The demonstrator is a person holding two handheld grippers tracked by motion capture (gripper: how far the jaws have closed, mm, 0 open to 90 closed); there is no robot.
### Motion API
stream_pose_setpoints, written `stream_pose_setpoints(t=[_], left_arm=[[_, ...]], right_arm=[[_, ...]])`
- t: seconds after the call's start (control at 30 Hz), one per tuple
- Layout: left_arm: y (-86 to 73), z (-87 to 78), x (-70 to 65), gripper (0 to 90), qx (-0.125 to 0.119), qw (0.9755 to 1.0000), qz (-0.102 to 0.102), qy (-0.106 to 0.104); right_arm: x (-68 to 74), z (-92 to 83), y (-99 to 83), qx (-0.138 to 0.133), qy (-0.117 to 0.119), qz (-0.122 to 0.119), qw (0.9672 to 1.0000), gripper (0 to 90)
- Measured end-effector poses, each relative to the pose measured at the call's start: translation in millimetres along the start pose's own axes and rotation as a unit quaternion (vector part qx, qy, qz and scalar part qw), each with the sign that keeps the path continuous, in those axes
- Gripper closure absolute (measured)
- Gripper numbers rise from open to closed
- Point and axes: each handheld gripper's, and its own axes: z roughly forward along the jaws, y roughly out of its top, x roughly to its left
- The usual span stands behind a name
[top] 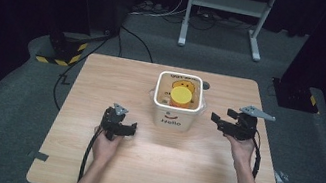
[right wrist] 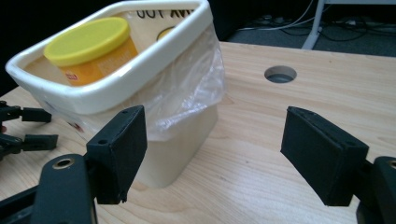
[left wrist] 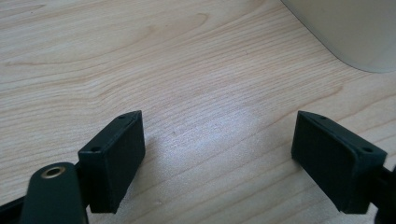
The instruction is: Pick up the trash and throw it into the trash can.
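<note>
On the middle of the wooden surface [top: 88, 159], a little toward the far edge, stands a small white bin [top: 174, 116] with rounded corners and the word "Hello" on its near face. A thin clear bag [right wrist: 187, 100] lines it, folded out over the thick rim and hanging loose down the side. Inside sits an orange jar [right wrist: 100, 65] with a flat yellow lid [top: 182, 94], upright as far as I can tell, its top just below the rim.

The bin looks like light, stiff plastic, likely to slide on the smooth wood if nudged from one side. I would say the rim is the sensible place to take hold, though the bag over it is slippery and may creep under a grip. The jar looks rigid and not fragile; its lid edge or the body just below it seems the natural hold, with little room between jar and bin wall.

The left gripper [top: 119, 125] is near the bin's front left corner, low over bare wood, jaws wide apart and holding nothing. The right gripper [top: 233, 125] sits just beside the bin's right wall, jaws also spread and empty. A round hole [right wrist: 280, 74] in the wood lies beyond the bin.
</note>
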Motion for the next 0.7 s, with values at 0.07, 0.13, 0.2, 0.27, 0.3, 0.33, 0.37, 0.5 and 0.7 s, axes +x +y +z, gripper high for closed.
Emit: stream_pose_setpoints(t=[0.07, 0.13, 0.2, 0.27, 0.3, 0.33, 0.37, 0.5, 0.7], left_arm=[[0.0, 0.0, 0.0, 17.6, 0.0, 1.0, 0.0, 0.0], [0.0, 0.0, 0.0, 17.6, 0.0, 1.0, 0.0, 0.0], [0.0, 0.0, 0.0, 17.7, 0.0, 1.0, 0.0, 0.0], [0.0, 0.0, 0.0, 17.6, 0.0, 1.0, 0.0, 0.0], [0.0, 0.0, 0.0, 17.6, 0.0, 1.0, 0.0, 0.0], [0.0, 0.0, 0.0, 17.6, 0.0, 1.0, 0.0, 0.0], [0.0, 0.0, 0.0, 17.6, 0.0, 1.0, 0.0, 0.0], [0.0, 0.0, 0.0, 17.6, 0.0, 1.0, 0.0, 0.0], [-0.1, 0.2, 0.1, 17.7, -0.002, 1.0, 0.0, -0.001]], right_arm=[[-1.2, -0.4, -3.6, 0.0, -0.003, 0.002, 1.0, 22.4], [-2.1, -1.1, -6.9, 0.003, -0.003, 0.004, 1.0, 22.4], [-2.8, -1.4, -10.0, 0.004, -0.005, 0.004, 1.0, 22.4], [-3.4, -1.4, -12.9, 0.006, -0.007, 0.005, 0.9999, 22.4], [-3.3, -1.6, -14.2, 0.009, -0.007, 0.008, 0.9999, 22.4], [-3.9, -1.3, -15.5, 0.009, -0.008, 0.007, 0.9999, 22.4], [-4.2, -1.1, -16.9, 0.009, -0.009, 0.006, 0.9999, 22.4], [-4.7, -0.6, -22.1, 0.014, -0.014, 0.01, 0.9998, 22.4], [-6.0, 2.1, -31.9, 0.026, -0.022, 0.008, 0.9994, 22.5]])
